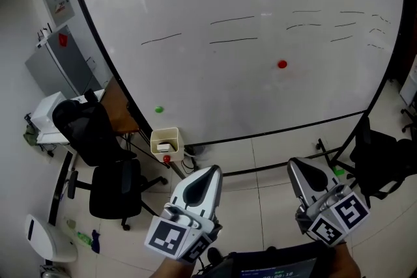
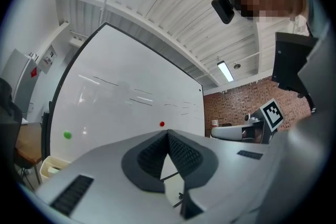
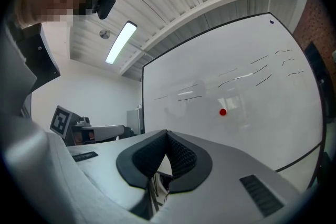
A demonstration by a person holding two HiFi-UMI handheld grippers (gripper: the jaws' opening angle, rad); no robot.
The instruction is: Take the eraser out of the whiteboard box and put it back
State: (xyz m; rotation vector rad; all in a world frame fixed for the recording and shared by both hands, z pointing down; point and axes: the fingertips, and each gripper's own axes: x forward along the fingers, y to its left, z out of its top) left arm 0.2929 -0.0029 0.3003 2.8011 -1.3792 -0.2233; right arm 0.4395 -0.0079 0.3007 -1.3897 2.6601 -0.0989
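Note:
The cream whiteboard box (image 1: 165, 142) hangs at the lower left corner of the big whiteboard (image 1: 247, 75); a white block inside it looks like the eraser (image 1: 163, 147). My left gripper (image 1: 212, 171) is held low in the head view, short of the board and right of the box, jaws shut and empty. My right gripper (image 1: 296, 165) sits further right, also shut with nothing in it. In the left gripper view the shut left gripper (image 2: 168, 134) points at the board, with the box (image 2: 50, 165) at lower left. In the right gripper view the right gripper (image 3: 167, 132) is likewise shut and faces the board.
The board carries black pen lines, a red magnet (image 1: 281, 64) and a green magnet (image 1: 158, 110). Black office chairs (image 1: 114, 189) and a wooden desk (image 1: 120, 107) stand left of the box. Another dark chair (image 1: 378, 159) is at the right. The board's stand legs (image 1: 179, 169) reach onto the tiled floor.

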